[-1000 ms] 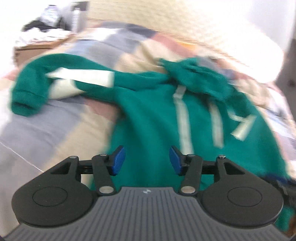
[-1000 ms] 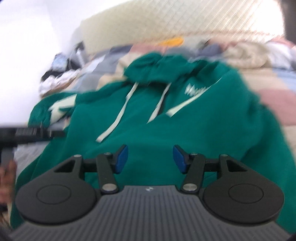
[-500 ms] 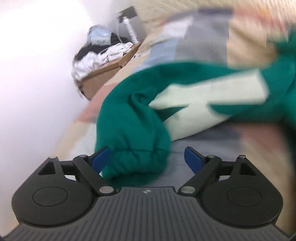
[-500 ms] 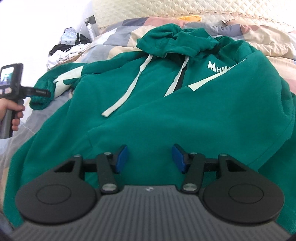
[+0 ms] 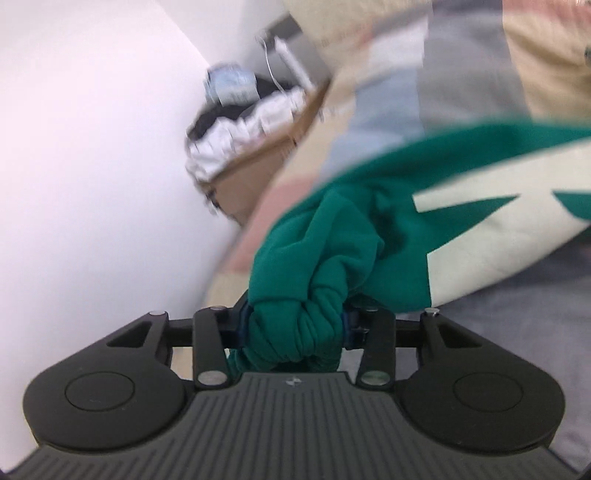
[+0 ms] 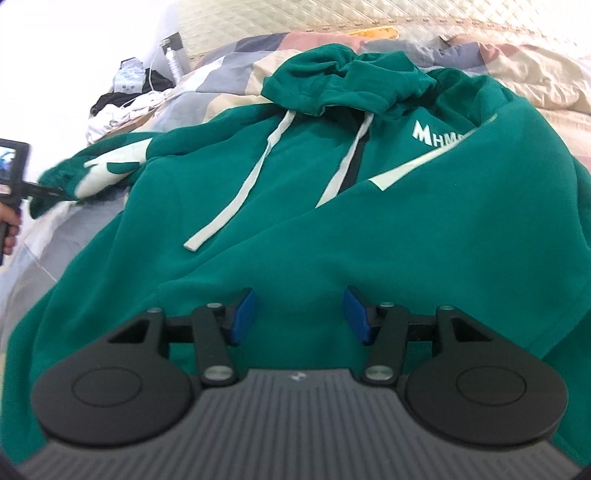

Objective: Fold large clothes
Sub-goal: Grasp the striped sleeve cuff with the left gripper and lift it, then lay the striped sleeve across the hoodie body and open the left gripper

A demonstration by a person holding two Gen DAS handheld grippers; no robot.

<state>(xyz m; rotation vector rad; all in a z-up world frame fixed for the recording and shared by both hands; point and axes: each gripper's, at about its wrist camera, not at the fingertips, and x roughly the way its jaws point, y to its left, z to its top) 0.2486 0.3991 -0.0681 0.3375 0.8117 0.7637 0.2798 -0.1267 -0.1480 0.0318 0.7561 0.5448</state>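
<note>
A large green hoodie point(image 6: 332, 206) lies front up on the bed, with its hood point(image 6: 343, 81) at the far end and white drawstrings point(image 6: 240, 195) down the chest. Its left sleeve point(image 6: 107, 170), green with cream patches, stretches out to the left. The sleeve's cuff point(image 5: 314, 266) is bunched between the blue pads of my left gripper point(image 5: 295, 324), whose jaws are closing on it. The right wrist view shows that gripper point(image 6: 40, 190) at the sleeve's end, held by a hand point(image 6: 9, 229). My right gripper point(image 6: 300, 314) hangs open just above the hoodie's lower front, with nothing between its fingers.
A patchwork bedspread point(image 6: 229, 66) covers the bed, with a quilted headboard point(image 6: 332, 18) at the far end. Beside the bed on the left stands a cardboard box point(image 5: 258, 173) piled with clothes point(image 5: 236, 125), against a white wall point(image 5: 92, 166).
My left gripper swung left from the hoodie's chest to the sleeve's end, opened wide around the cuff and closed on it. My right gripper sank a little over the hoodie's front.
</note>
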